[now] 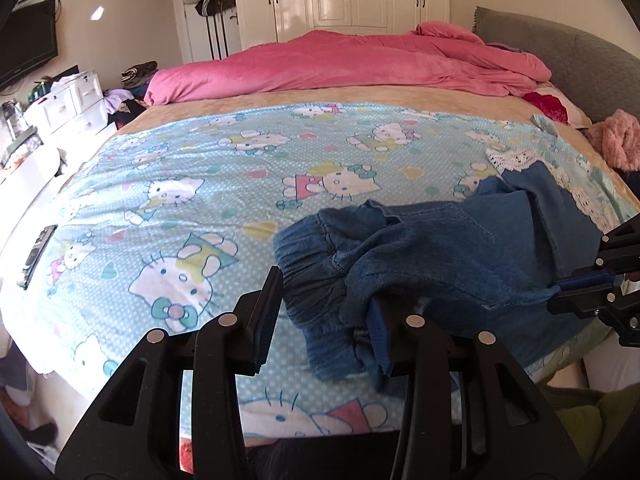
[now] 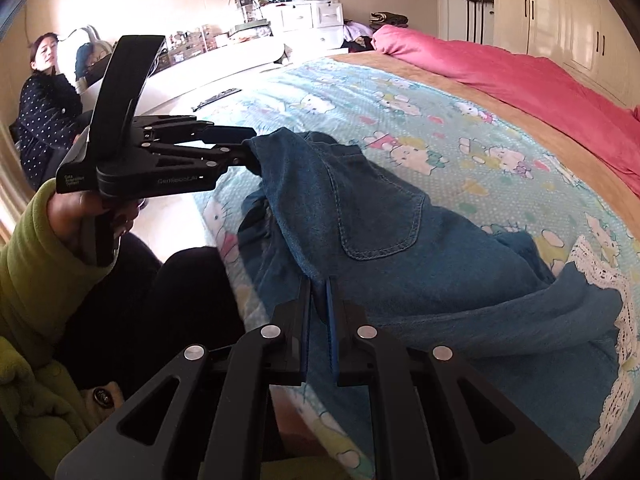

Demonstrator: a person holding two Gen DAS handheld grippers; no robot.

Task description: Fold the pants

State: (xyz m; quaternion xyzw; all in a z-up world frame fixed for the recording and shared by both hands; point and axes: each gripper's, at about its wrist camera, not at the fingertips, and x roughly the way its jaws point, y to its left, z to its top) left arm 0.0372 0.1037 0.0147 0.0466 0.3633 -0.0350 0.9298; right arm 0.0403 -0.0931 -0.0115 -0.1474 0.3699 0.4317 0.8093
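The denim pants (image 2: 384, 232) lie crumpled on the near right part of the bed, over a Hello Kitty sheet (image 1: 180, 184), their lace-trimmed hems (image 1: 516, 158) trailing toward the far right. The right claw (image 2: 319, 312) is clenched on a fold of denim near the back pocket (image 2: 380, 216), its blue pads pressed together over the cloth. The left claw (image 1: 324, 316) stands spread in its own view, the elastic waistband (image 1: 312, 256) between its fingers and one finger tucked under the cloth; in the right wrist view its tips meet the pants' edge, so whether it grips I cannot tell. A pink duvet (image 1: 340, 60) is heaped along the bed's far side.
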